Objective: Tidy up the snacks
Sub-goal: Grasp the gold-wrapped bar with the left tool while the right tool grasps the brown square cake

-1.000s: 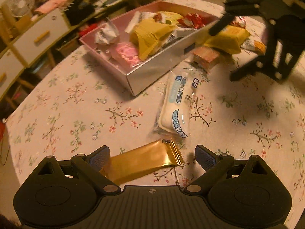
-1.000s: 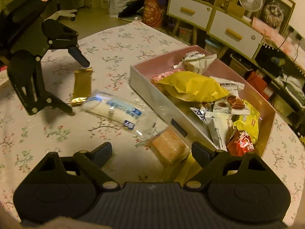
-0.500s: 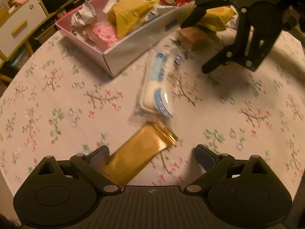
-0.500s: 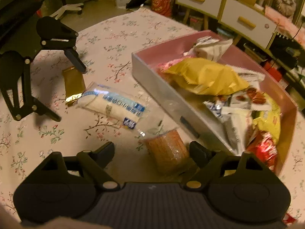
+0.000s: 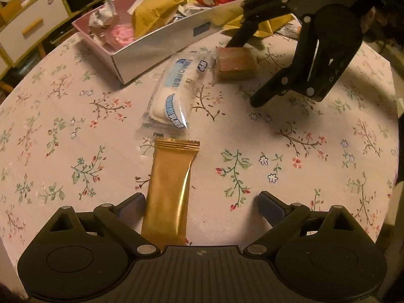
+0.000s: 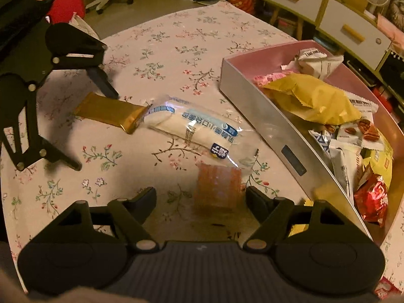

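A gold-wrapped bar (image 5: 169,192) lies on the flowered tablecloth, pointing away from me. It sits between the fingers of my open left gripper (image 5: 200,207), close against the left finger (image 5: 131,208). My right gripper (image 6: 200,198) straddles a small orange-brown wrapped cake (image 6: 218,188); its jaws are closing. The cake sits beside the right finger (image 6: 255,199), and the left finger stands clear of it. A white-and-blue packet (image 6: 192,128) lies between the bar and the cake. The pink box (image 6: 265,126) with silver walls holds several snacks.
A yellow packet (image 5: 262,25) lies on the table behind the right gripper (image 5: 246,72), next to the box. White drawers (image 6: 353,30) and clutter stand beyond the round table's far edge. A red wrapper (image 6: 386,287) lies near the right gripper's base.
The left gripper turned and shifted, so the gold bar now lies lengthwise between its fingers. The right gripper came down around the orange-brown cake and its jaws narrowed.
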Demonstrator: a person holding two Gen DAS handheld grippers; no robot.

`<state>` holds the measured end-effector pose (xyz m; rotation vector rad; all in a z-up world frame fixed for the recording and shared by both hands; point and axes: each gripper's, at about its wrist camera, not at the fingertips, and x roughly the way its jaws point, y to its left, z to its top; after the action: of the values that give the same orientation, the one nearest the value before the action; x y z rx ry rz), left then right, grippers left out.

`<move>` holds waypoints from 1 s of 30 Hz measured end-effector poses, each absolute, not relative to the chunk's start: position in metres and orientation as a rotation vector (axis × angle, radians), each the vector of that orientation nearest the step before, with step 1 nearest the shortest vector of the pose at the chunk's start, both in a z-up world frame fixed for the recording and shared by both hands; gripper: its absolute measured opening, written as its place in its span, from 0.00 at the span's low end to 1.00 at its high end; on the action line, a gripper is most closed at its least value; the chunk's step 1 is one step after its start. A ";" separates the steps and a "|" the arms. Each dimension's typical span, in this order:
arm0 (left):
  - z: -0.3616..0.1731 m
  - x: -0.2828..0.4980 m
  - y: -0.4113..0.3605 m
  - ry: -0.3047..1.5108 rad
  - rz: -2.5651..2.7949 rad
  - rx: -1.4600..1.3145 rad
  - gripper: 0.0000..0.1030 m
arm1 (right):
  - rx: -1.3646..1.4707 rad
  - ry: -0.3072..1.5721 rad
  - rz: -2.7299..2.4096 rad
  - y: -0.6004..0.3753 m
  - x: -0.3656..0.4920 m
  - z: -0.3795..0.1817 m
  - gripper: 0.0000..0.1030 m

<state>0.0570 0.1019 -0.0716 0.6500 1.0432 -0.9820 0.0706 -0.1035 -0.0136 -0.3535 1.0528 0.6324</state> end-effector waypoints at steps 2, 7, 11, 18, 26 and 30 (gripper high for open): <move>-0.070 0.058 0.104 1.044 -0.957 0.632 0.91 | -0.346 1.053 0.620 -0.104 0.071 -0.014 0.69; -0.069 0.066 0.107 1.046 -0.888 0.584 0.83 | -0.333 1.053 0.601 -0.104 0.073 -0.014 0.67; -0.066 0.064 0.108 1.050 -0.854 0.547 0.73 | -0.348 1.046 0.595 -0.099 0.073 -0.016 0.67; -0.064 0.055 0.106 1.036 -0.810 0.495 0.58 | -0.369 1.038 0.592 -0.094 0.065 -0.014 0.63; -0.061 0.042 0.099 1.023 -0.751 0.457 0.35 | -0.372 1.041 0.584 -0.085 0.056 -0.011 0.43; -0.062 0.038 0.095 1.021 -0.716 0.439 0.30 | -0.376 1.034 0.576 -0.081 0.050 -0.010 0.39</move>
<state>0.0379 0.0946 -0.0621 0.4388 1.0213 -0.7156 0.0504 -0.0814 -0.0101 -0.3764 1.0340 0.5757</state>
